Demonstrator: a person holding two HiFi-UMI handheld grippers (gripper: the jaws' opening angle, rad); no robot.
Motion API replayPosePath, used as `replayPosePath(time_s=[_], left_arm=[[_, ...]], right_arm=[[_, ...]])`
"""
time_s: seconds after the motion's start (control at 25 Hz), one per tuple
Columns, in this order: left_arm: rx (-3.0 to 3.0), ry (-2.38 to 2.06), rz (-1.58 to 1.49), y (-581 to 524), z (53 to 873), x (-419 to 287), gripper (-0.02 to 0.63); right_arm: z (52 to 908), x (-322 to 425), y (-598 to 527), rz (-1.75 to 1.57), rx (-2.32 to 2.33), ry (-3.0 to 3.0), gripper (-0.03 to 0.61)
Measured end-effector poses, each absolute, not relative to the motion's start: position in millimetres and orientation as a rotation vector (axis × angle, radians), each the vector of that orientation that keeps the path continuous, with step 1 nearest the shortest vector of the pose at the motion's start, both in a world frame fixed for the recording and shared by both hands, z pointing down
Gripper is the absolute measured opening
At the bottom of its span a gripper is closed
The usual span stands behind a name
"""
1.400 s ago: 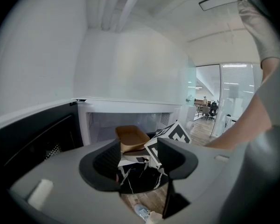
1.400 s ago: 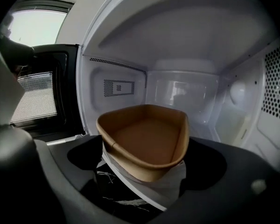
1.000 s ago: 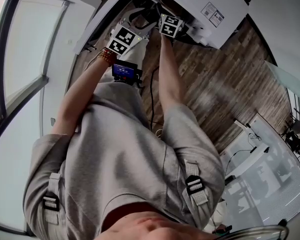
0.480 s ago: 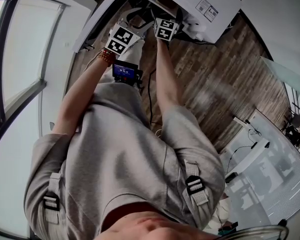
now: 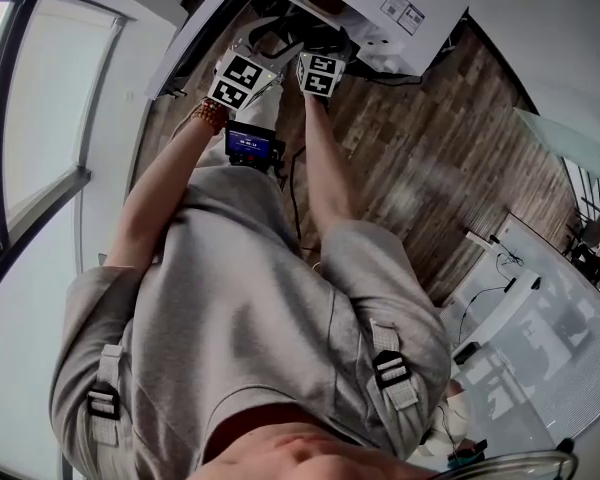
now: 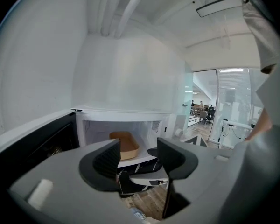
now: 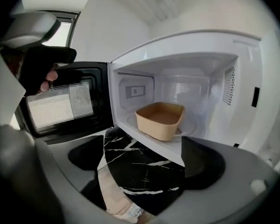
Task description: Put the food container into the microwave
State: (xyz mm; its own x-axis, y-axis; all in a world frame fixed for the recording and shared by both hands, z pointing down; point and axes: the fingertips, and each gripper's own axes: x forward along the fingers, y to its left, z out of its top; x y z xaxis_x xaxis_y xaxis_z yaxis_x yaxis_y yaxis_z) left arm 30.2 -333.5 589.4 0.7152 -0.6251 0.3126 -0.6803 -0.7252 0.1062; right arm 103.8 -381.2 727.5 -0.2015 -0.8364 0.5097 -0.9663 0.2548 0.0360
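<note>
Both tongs, left gripper (image 6: 139,158) and right gripper (image 7: 144,160), hung wide and empty before the open microwave (image 7: 245,78), whose food container (image 7: 160,120) already sat inside, so placing looked done and swinging the door (image 7: 60,104) shut seemed next.

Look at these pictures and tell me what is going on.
A person stands at a microwave with a gripper in each hand. The tan container sits inside it, and the door is open. The left gripper and the right gripper are both open and empty, held just outside.
</note>
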Motion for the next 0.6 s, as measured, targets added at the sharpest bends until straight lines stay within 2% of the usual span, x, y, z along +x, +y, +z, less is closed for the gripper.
replayPosePath(time_s=[0.28,0.6], left_arm=[[2.732,-1.053,0.365,-323,578,25,0.227],[2.769,-1.057,0.359,-307,572,17,0.227]], right_arm=[[705,83,-346,0.362,1.581,-2.194,0.493],[680,63,-309,0.315,1.5,-2.278,0.414]])
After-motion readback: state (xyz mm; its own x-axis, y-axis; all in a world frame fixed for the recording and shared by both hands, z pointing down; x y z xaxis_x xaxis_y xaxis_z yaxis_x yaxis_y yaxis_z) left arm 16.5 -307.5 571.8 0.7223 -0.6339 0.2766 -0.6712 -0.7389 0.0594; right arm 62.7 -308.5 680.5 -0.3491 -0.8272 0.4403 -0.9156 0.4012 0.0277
